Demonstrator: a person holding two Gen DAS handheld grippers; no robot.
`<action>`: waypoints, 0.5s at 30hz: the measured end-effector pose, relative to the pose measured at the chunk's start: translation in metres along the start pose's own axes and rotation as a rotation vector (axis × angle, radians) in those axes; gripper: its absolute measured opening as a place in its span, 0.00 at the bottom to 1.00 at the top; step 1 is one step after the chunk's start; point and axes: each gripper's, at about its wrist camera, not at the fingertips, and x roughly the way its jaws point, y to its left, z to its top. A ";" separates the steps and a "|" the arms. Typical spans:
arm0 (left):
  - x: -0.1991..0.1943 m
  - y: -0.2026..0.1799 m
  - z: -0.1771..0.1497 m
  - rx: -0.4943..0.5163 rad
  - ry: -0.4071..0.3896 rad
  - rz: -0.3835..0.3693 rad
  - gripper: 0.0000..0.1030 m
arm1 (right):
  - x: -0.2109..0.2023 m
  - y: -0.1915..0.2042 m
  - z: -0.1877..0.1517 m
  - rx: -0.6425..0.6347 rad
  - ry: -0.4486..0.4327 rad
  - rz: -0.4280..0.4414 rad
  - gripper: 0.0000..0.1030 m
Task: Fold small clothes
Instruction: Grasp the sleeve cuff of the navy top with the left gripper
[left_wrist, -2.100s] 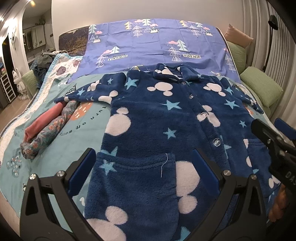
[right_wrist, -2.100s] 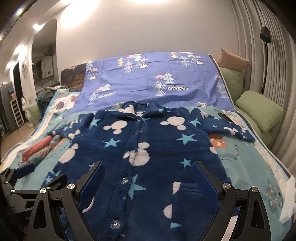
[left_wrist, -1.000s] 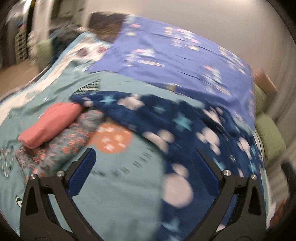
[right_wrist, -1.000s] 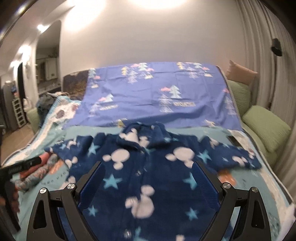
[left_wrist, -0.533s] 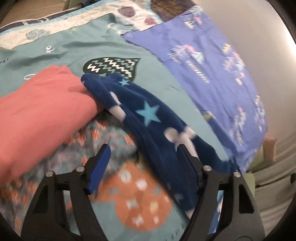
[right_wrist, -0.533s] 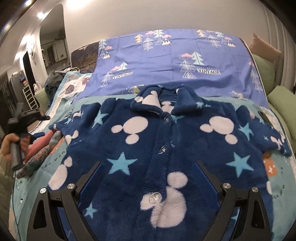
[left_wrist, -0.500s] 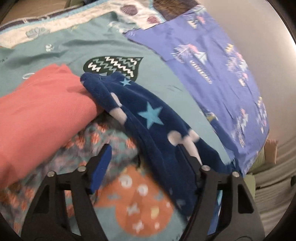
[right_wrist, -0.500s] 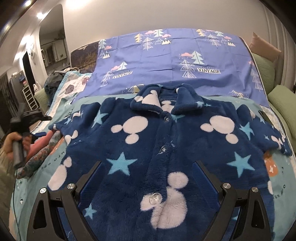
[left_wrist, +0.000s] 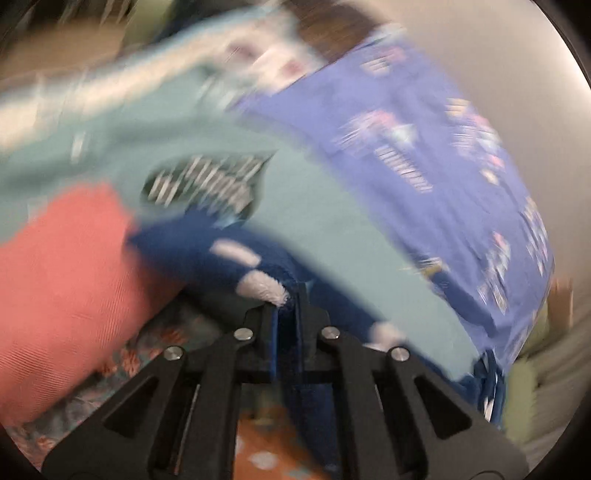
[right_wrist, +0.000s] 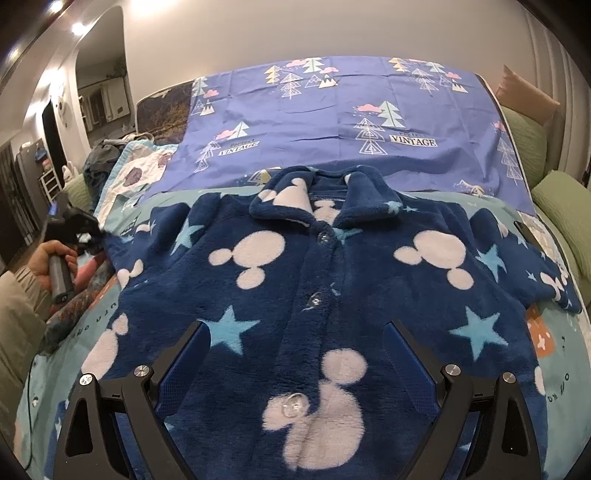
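Currently: jacket, buttoned, lies flat face-up mid-bed, collar toward the far edge, sleeves spread, ready for folding. Left claw is clamped tight on the cuff at the bed's left edge, beside a pink garment, probably to fold the sleeve inward. Left hand grips its handle, pointing downward. Right claw hovers wide apart and empty over the hem.

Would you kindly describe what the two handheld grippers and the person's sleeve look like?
Both the left gripper and the right gripper have black angular frames with triangular cut-outs, silver round screws and blue finger pads. The left one has a dark cylindrical handle. The sleeve is pale olive-beige.
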 end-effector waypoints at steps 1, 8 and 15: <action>-0.018 -0.021 -0.002 0.061 -0.046 -0.034 0.08 | -0.002 -0.004 0.001 0.006 -0.007 -0.005 0.94; -0.145 -0.188 -0.098 0.627 -0.281 -0.337 0.08 | -0.024 -0.040 0.007 0.090 -0.071 -0.042 0.94; -0.123 -0.268 -0.261 1.133 -0.086 -0.384 0.13 | -0.039 -0.094 -0.004 0.224 -0.048 -0.097 0.94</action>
